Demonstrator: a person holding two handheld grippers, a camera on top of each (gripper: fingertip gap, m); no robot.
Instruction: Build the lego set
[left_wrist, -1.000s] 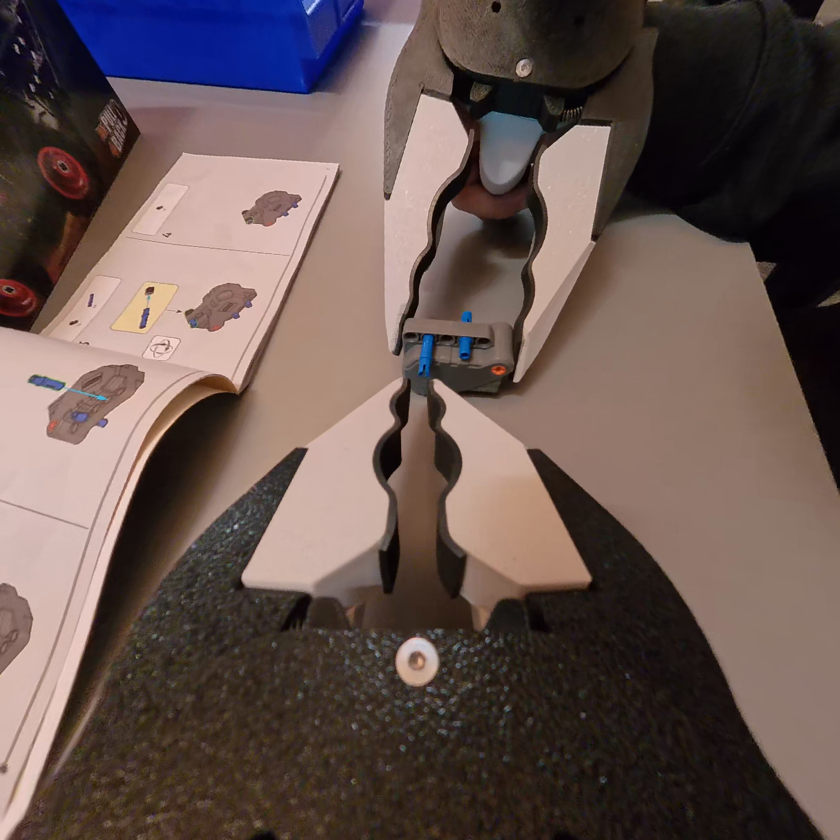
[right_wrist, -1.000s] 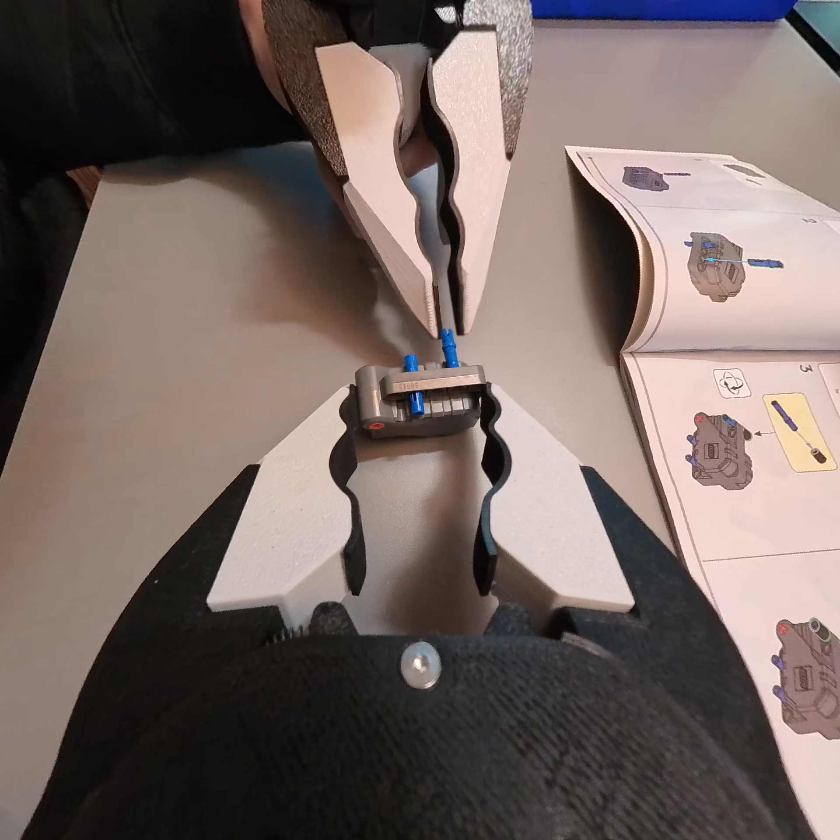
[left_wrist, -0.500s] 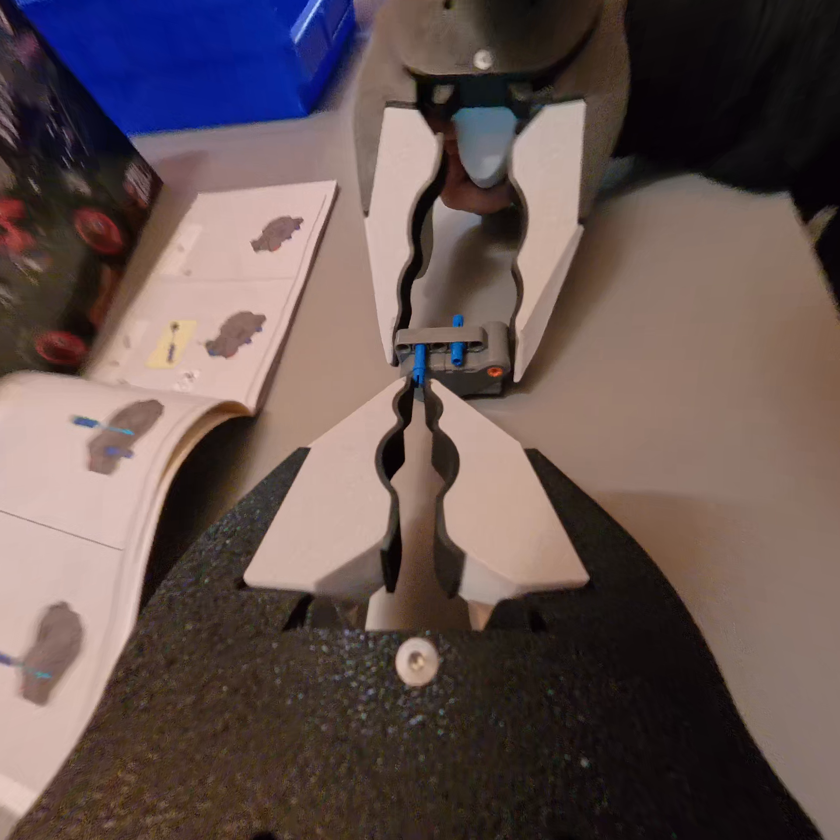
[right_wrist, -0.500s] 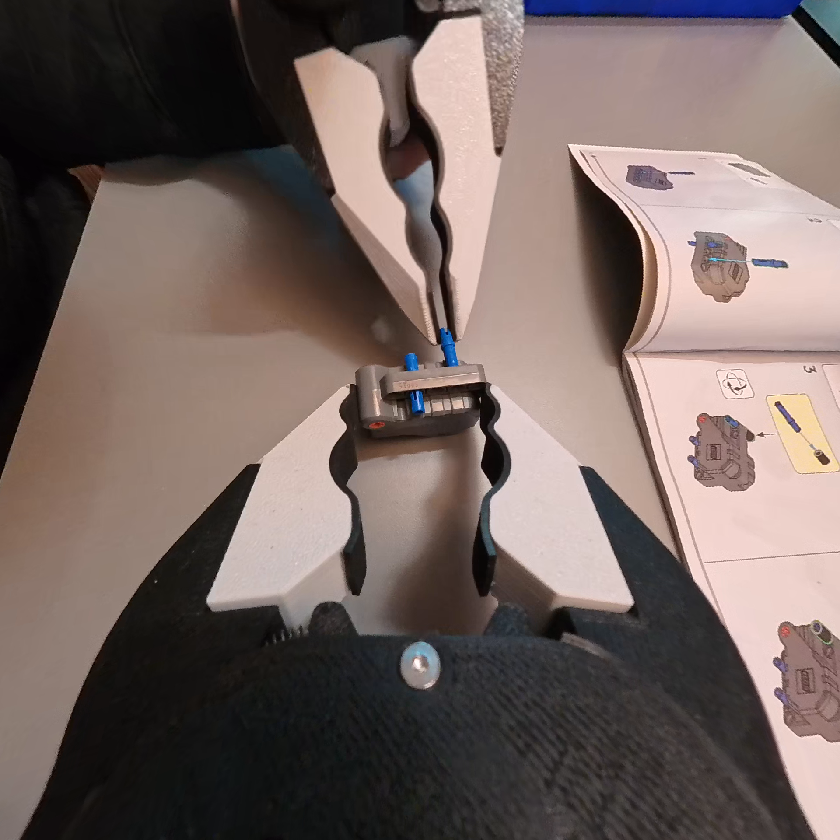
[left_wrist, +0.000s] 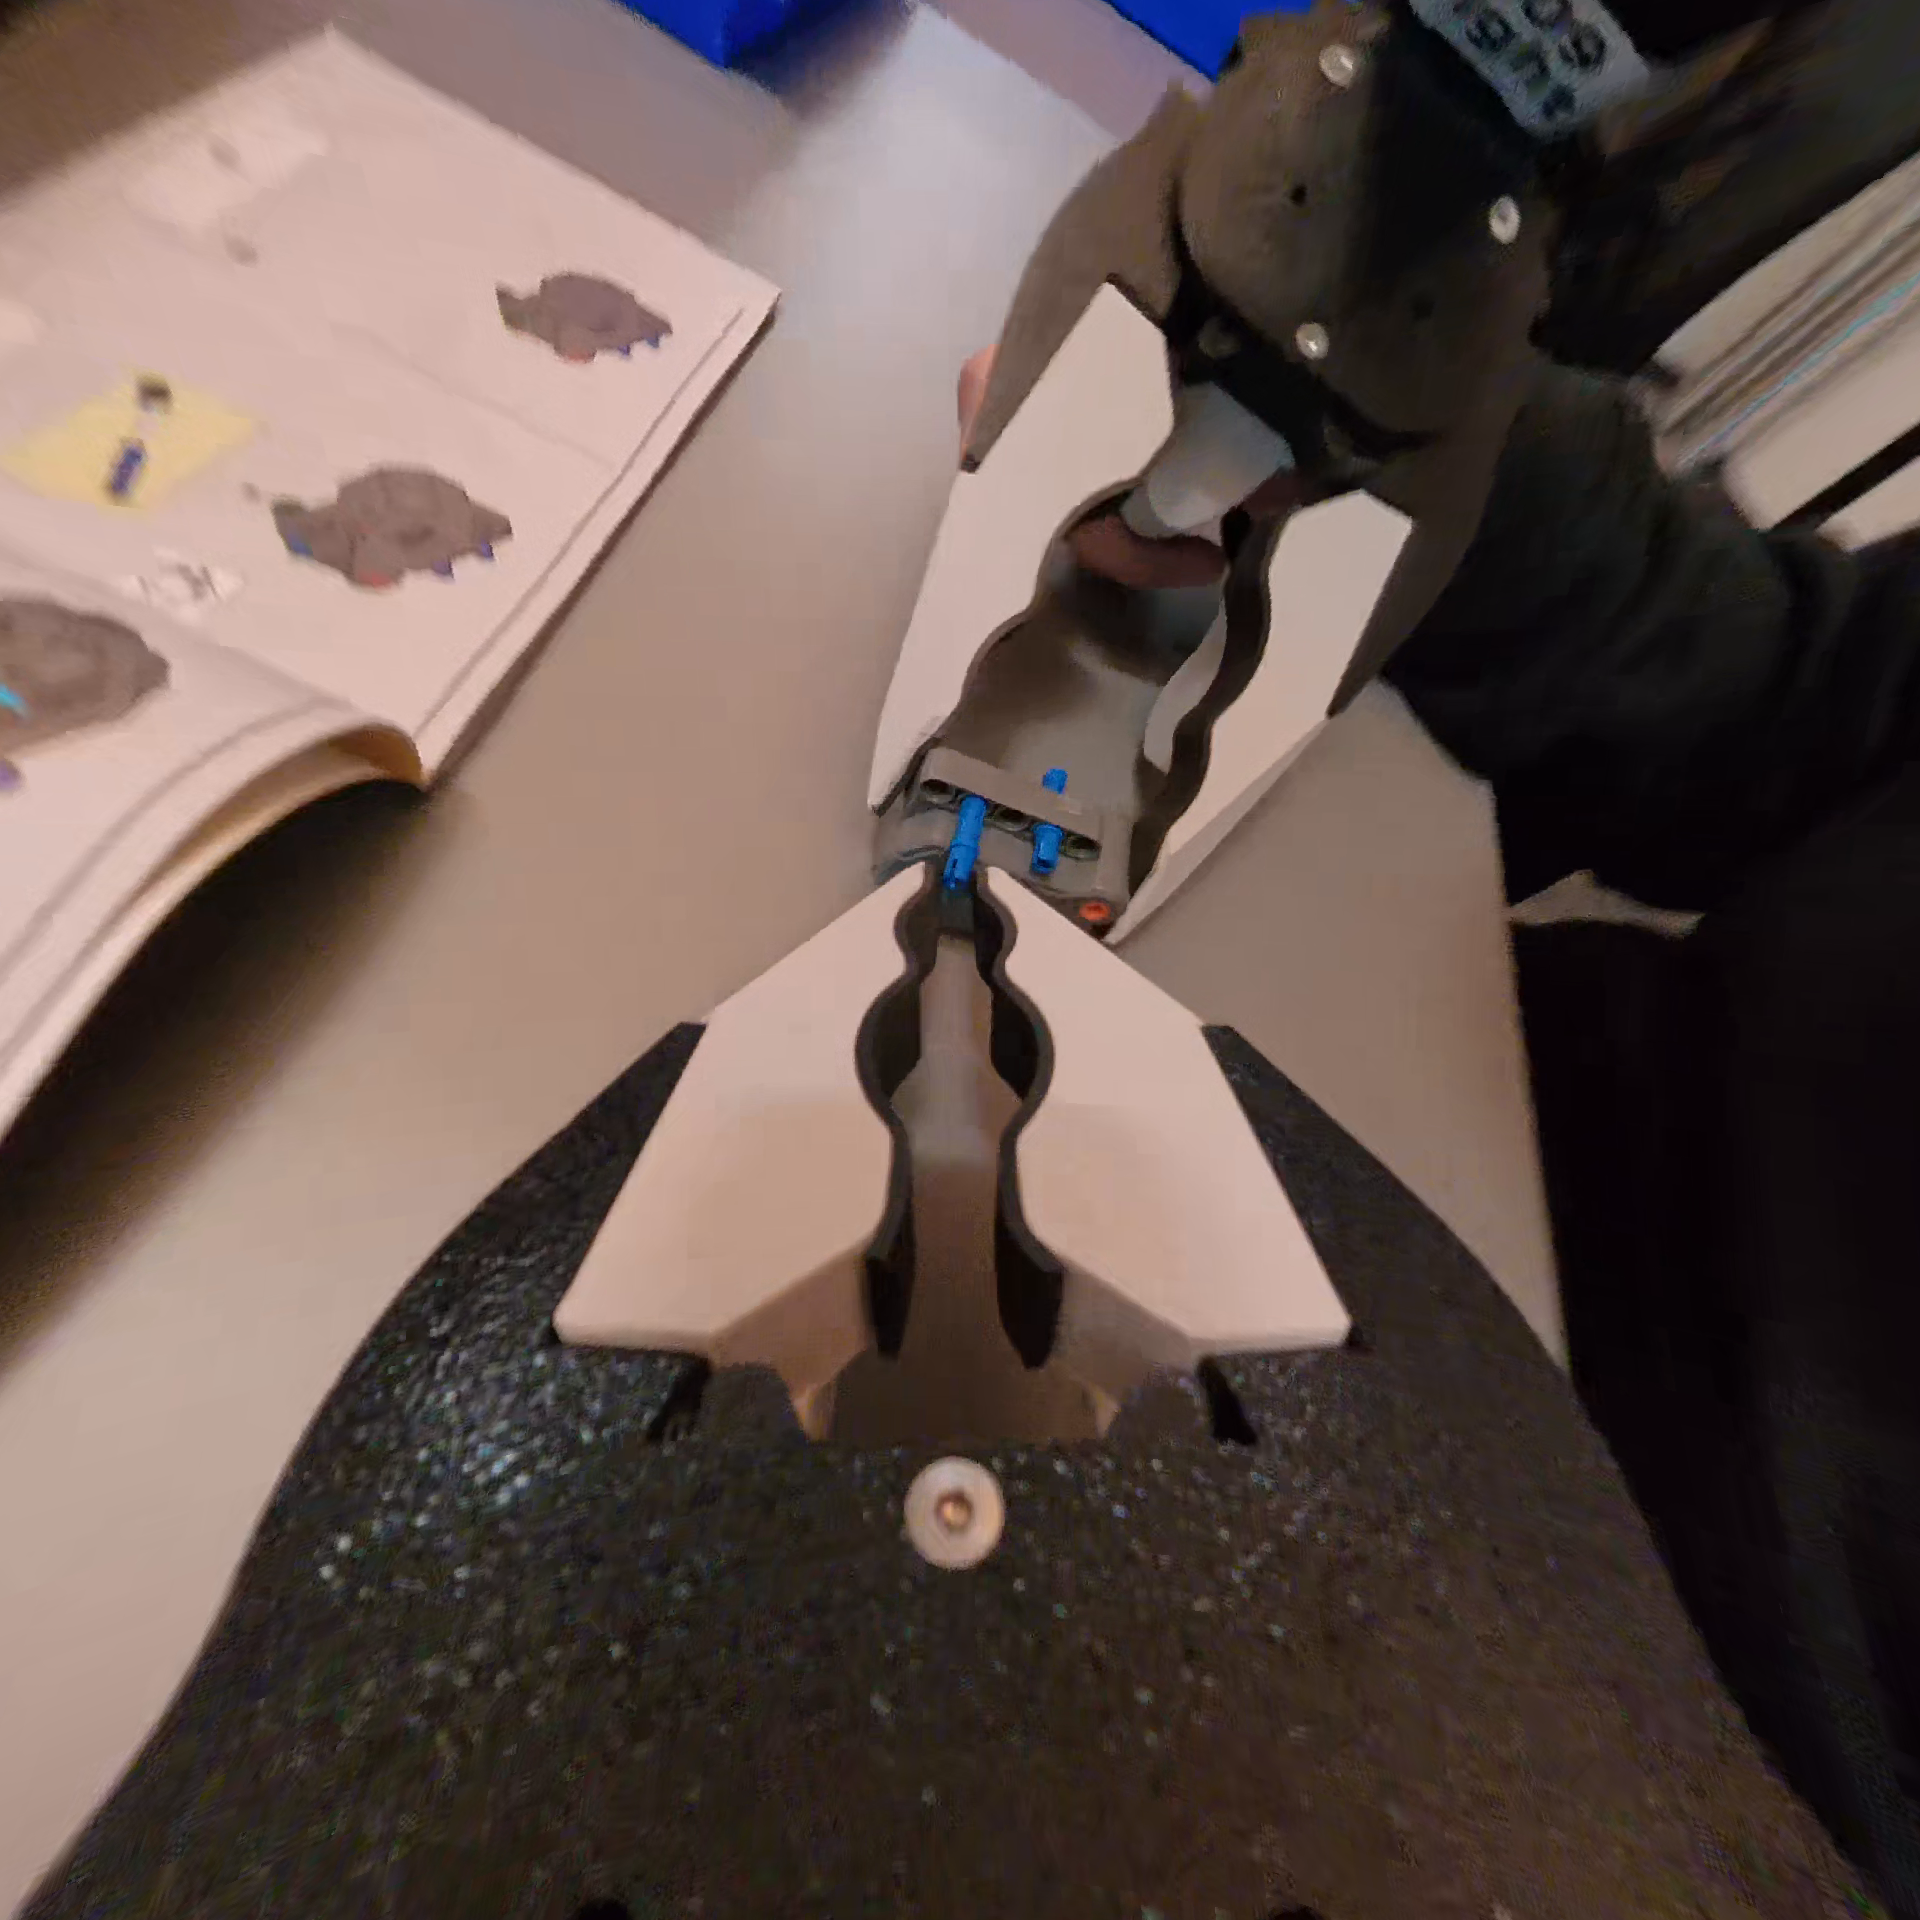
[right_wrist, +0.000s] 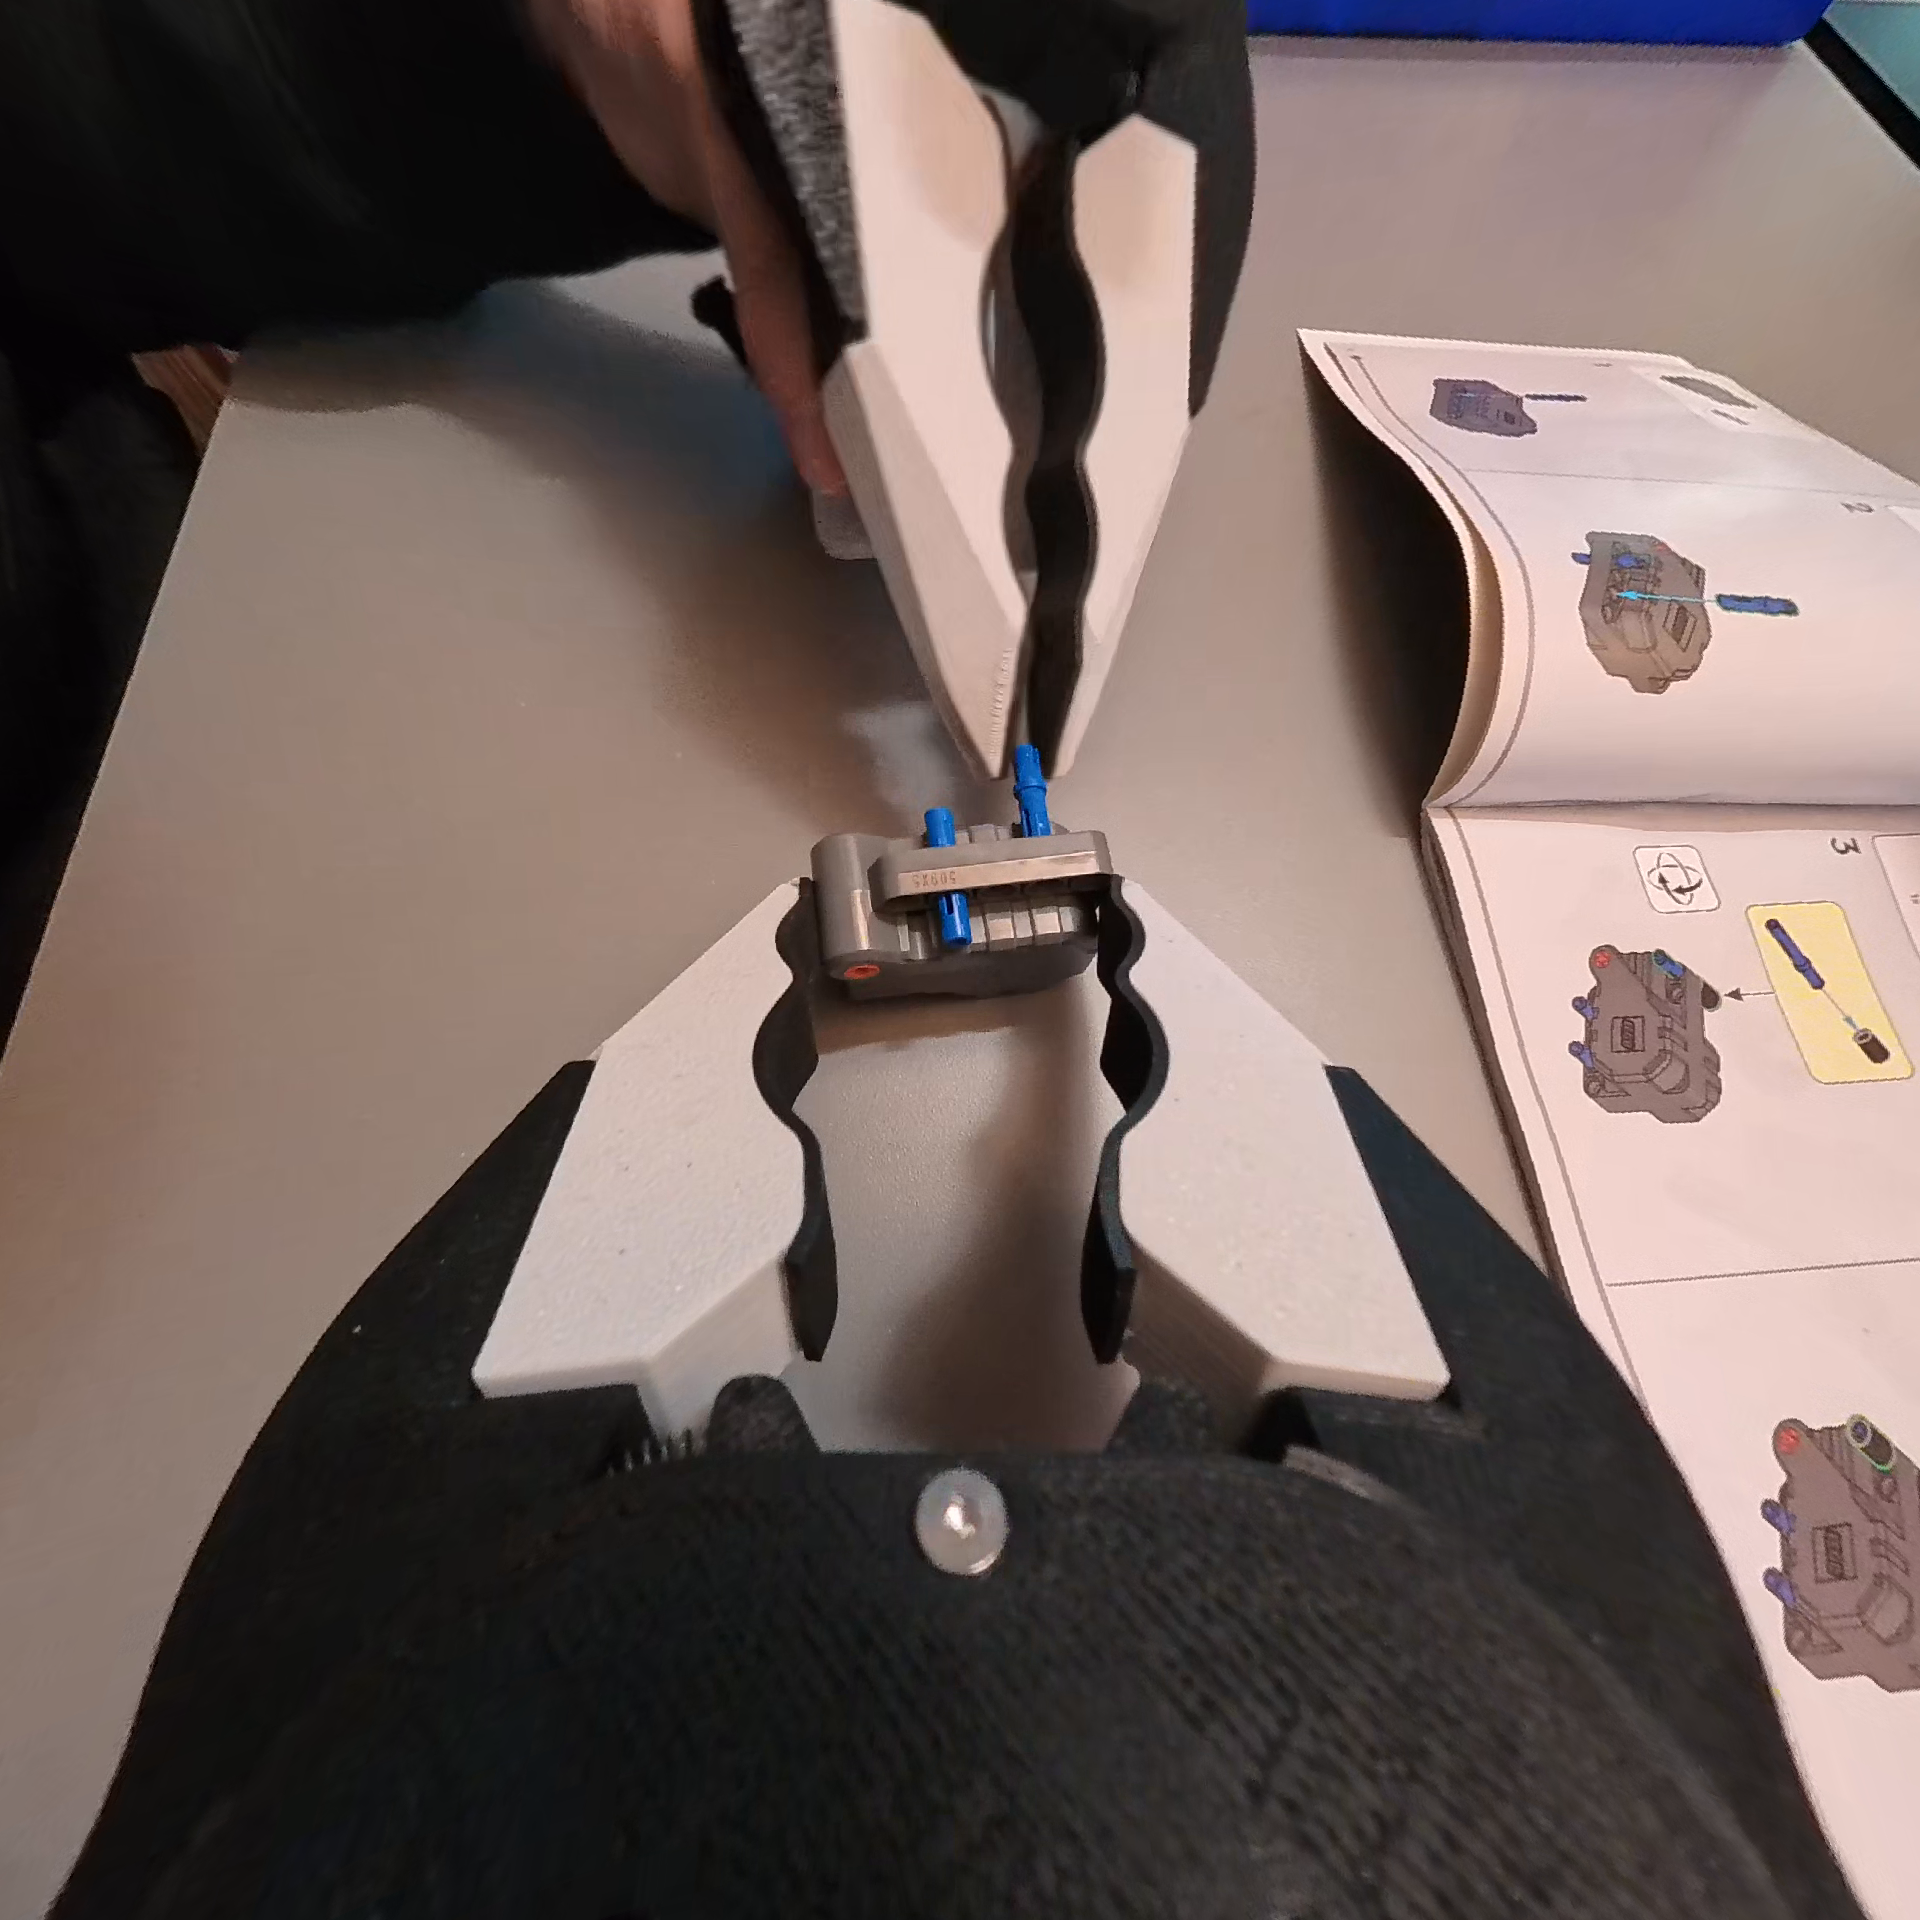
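Note:
A grey Lego motor block (right_wrist: 966, 940) with a grey beam on top sits on the table between the fingertips of my right gripper (right_wrist: 956, 914), which is shut on its two sides. One blue pin (right_wrist: 948, 906) sticks through the beam. A second blue pin (right_wrist: 1029, 792) stands in the block's far end, and my left gripper (right_wrist: 1023, 764) comes down from above, shut on its tip. In the left wrist view my left gripper (left_wrist: 951, 894) pinches that blue pin (left_wrist: 963, 844) at the block (left_wrist: 1023, 831), and the right gripper (left_wrist: 1018, 862) faces it.
An open instruction booklet (right_wrist: 1683, 935) lies beside the block; it also shows in the left wrist view (left_wrist: 312, 436). A blue bin (left_wrist: 831, 31) stands at the back. A person's dark sleeve (left_wrist: 1662, 727) lies along the table edge. The table (right_wrist: 416, 727) is grey. The tips of both grippers are at nearly the same place.
My left gripper has swung and tilted steeper over the block while staying on the blue pin, so its view has turned. The right gripper and the block have held still.

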